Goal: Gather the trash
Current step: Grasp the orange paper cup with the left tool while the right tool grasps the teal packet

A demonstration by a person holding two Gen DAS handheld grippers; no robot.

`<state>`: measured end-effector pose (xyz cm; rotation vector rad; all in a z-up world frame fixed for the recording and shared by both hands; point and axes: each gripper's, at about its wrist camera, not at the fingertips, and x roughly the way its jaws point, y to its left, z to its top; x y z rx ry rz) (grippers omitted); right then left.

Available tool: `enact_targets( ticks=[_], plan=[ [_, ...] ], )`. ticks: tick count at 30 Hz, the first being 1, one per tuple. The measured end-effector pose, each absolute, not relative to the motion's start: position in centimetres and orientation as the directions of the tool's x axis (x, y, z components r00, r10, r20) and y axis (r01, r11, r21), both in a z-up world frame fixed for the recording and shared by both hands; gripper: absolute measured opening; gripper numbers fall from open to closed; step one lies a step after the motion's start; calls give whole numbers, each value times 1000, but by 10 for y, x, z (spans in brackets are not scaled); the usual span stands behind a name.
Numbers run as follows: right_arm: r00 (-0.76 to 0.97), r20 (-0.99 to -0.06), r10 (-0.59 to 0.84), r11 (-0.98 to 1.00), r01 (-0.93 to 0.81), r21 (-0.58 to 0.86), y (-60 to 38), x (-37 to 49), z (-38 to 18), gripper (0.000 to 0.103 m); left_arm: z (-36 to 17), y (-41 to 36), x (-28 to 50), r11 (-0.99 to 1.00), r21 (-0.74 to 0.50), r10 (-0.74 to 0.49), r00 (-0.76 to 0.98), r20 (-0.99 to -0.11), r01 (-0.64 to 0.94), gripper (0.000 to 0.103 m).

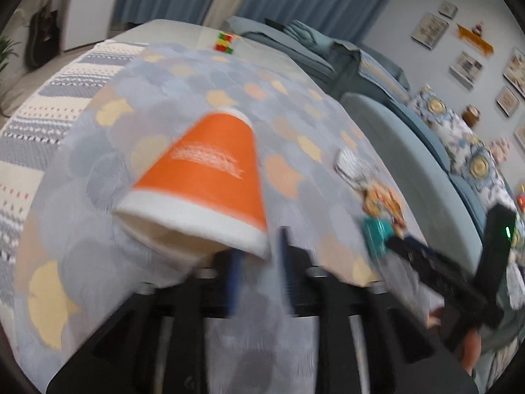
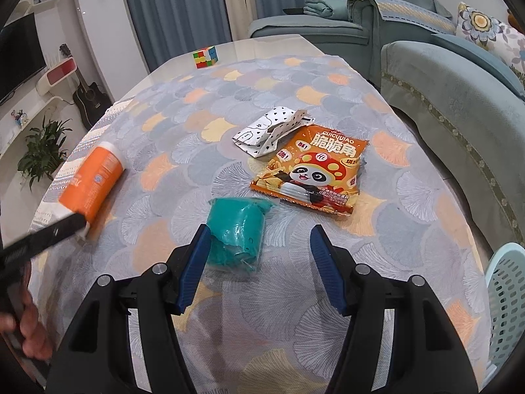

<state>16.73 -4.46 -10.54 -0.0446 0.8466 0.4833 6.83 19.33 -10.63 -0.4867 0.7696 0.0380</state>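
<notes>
An orange paper cup (image 1: 210, 177) lies on its side on the patterned tablecloth (image 1: 98, 151), mouth toward my left gripper (image 1: 259, 264). The picture is blurred. The jaws stand apart astride the cup's white rim, one blue finger (image 1: 233, 279) under the mouth and the other outside, neither pressing. From the right wrist view the cup (image 2: 93, 180) sits at the table's left with a black finger of the left gripper (image 2: 49, 234) at its rim. My right gripper (image 2: 260, 231) is open over a crumpled teal wrapper (image 2: 238, 233) that lies against its left finger.
An orange panda snack bag (image 2: 311, 170) and a torn white patterned paper box (image 2: 272, 128) lie beyond the teal wrapper. A colour cube (image 2: 205, 56) sits at the far edge. A pale blue basket (image 2: 505, 295) stands at the lower right, with a sofa (image 2: 459, 105) behind.
</notes>
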Motion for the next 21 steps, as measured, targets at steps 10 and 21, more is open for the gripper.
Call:
enact_targets(
  ticks=[10, 21],
  plan=[
    [569, -723, 392, 892, -427, 148, -46, 167, -104, 59, -78, 199, 22, 919, -355, -113, 747, -655, -173, 63],
    [566, -724, 395, 892, -425, 154, -47, 167, -104, 62, -94, 239, 79, 910, -336, -59, 726, -685, -243, 76]
  ],
)
